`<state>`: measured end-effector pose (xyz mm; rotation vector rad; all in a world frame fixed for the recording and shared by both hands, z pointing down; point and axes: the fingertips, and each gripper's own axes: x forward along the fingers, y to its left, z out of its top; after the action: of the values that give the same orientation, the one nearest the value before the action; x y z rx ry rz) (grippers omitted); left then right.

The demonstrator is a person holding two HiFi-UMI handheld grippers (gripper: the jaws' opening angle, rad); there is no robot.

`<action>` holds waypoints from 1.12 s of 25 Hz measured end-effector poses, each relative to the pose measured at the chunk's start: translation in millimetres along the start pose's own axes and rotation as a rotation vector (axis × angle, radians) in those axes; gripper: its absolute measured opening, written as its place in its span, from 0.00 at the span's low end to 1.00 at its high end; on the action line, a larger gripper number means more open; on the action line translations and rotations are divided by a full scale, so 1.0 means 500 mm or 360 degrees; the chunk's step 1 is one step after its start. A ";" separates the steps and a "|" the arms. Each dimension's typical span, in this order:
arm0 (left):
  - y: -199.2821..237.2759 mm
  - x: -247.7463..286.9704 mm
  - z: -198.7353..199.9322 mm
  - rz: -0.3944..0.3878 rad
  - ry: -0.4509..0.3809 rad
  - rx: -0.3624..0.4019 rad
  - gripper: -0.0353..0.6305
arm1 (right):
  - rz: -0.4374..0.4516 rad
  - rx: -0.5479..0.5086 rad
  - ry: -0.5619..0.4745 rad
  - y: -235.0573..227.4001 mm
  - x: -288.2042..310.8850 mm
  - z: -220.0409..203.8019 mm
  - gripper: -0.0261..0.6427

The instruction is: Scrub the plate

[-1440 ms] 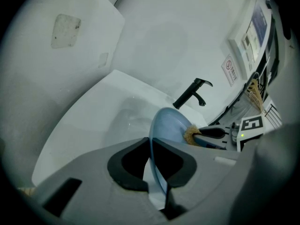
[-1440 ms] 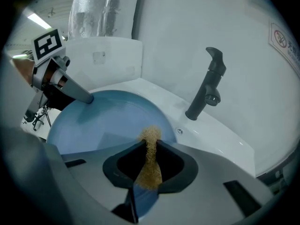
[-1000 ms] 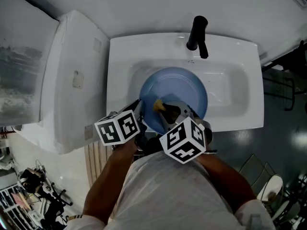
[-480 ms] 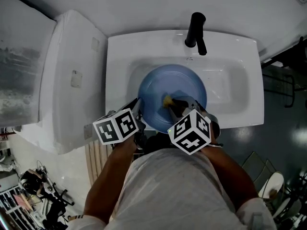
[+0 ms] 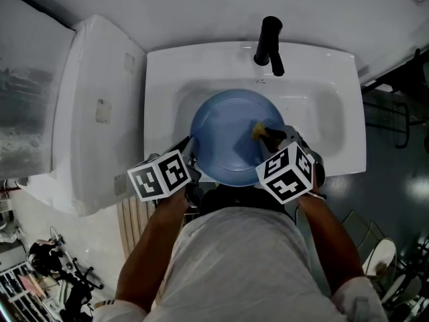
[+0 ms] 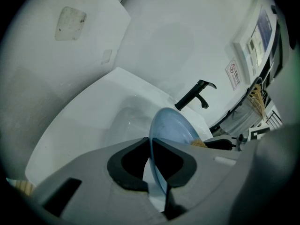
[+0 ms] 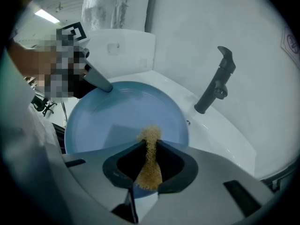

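Left tool [image 6: 151, 143] first: jaws nearly together, clamped on the thin rim of the blue plate [image 6: 174, 125], which runs edge-on straight btwn the pads. The rest of the plate fans out ahead of this tool and to its right.

Right tool [image 7: 150, 145] now: jaws closed tight on a yellow-brown sponge [image 7: 150, 165], squeezed into a narrow strip. The sponge's fuzzy tip pokes out just past the jaw tips and sits on the plate's inner face. From the head view that contact is on the plate's right part, w/ the right tool reaching in from the near-right rim. Across the plate from the right tool, at the far-left rim in its own view, the other tool's grey jaw tip bites the edge.

Plate lies in the bowl of the white sink [image 5: 322, 79], directly ahead of both tools; how much it tilts can't be judged from above. Beyond the plate, at the sink's back edge, stands the black faucet [image 5: 269, 42], spout pointing toward the tools.

Behind each tool, nearer the person, is its marker cube: left [image 5: 161, 174] and right [image 5: 287, 172], well apart, one either side of the plate's near edge. Both forearms run back to a grey shirt. Left of the left tool, beside the sink, is a big white rounded unit [image 5: 100, 113].
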<state>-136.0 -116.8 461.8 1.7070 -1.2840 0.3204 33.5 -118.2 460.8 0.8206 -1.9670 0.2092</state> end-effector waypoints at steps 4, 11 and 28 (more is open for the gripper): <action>-0.001 0.003 0.001 0.0003 0.0001 -0.0001 0.09 | 0.0058 -0.0017 -0.0084 0.031 -0.022 0.035 0.13; -0.001 0.008 0.001 0.0014 0.0013 -0.0007 0.09 | 0.0350 -0.0138 -0.0212 0.180 -0.038 0.113 0.13; 0.006 0.022 0.002 0.0014 0.0056 -0.0036 0.09 | 0.0334 -0.0191 -0.0032 0.152 -0.008 0.033 0.13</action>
<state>-134.5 -124.5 470.2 1.6701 -1.2651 0.3382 -24.5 -66.1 463.1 0.5409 -2.0632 0.2045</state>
